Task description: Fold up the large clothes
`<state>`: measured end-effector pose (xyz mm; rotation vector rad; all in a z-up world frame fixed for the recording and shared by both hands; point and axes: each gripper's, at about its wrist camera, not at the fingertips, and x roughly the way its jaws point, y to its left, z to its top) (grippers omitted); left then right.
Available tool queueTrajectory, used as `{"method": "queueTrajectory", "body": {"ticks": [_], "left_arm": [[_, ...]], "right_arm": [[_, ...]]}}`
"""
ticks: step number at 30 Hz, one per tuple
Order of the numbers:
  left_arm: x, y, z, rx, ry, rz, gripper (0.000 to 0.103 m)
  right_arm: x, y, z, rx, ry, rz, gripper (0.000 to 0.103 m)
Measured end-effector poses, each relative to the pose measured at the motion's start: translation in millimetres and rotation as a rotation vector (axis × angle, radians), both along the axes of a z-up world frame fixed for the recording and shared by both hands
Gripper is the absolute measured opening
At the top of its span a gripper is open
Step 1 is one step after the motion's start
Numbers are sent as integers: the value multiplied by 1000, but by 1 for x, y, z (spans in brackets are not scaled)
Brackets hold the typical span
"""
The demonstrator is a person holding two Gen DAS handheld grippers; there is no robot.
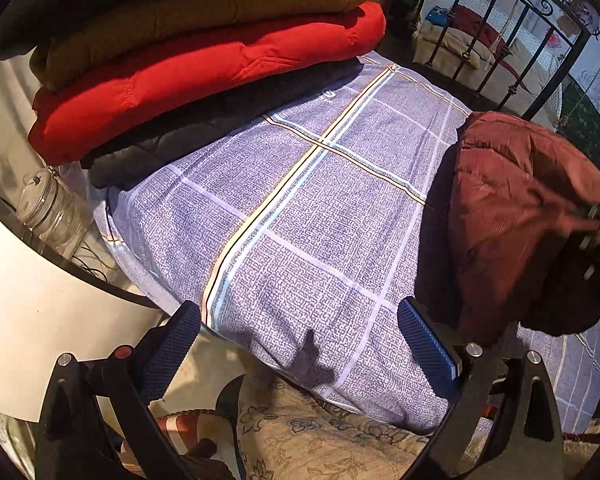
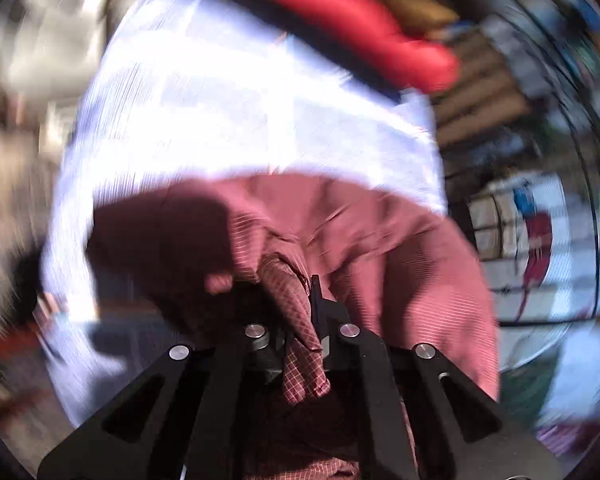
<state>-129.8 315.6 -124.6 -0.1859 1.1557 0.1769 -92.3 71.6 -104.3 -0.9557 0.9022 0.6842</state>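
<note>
Pinching the maroon jacket [image 2: 380, 248], right hand-held gripper [image 2: 306, 320] is clamped; left hand-held gripper [image 1: 296, 344] gapes empty.

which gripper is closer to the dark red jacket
Right. The right gripper is shut on the dark red jacket, fabric bunched between its fingers. The left gripper is open over the checked sheet, beside the jacket.

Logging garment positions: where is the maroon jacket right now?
The maroon jacket hangs bunched from the right gripper over the checked bedsheet, right of the left wrist view.
</note>
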Motion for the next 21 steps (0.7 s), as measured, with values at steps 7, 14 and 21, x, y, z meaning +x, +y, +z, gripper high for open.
{"method": "queueTrajectory", "body": {"ticks": [7, 14, 21], "left_arm": [[31, -75, 29, -132, -117, -277, 97], [92, -199, 49, -8, -232, -472, 97], [147, -246, 53, 47, -396, -483, 83]], "right_arm": [[104, -98, 181, 544, -12, -459, 6], [159, -143, 215, 714, -45, -657, 6], [150, -191, 200, 776, -51, -757, 6]]}}
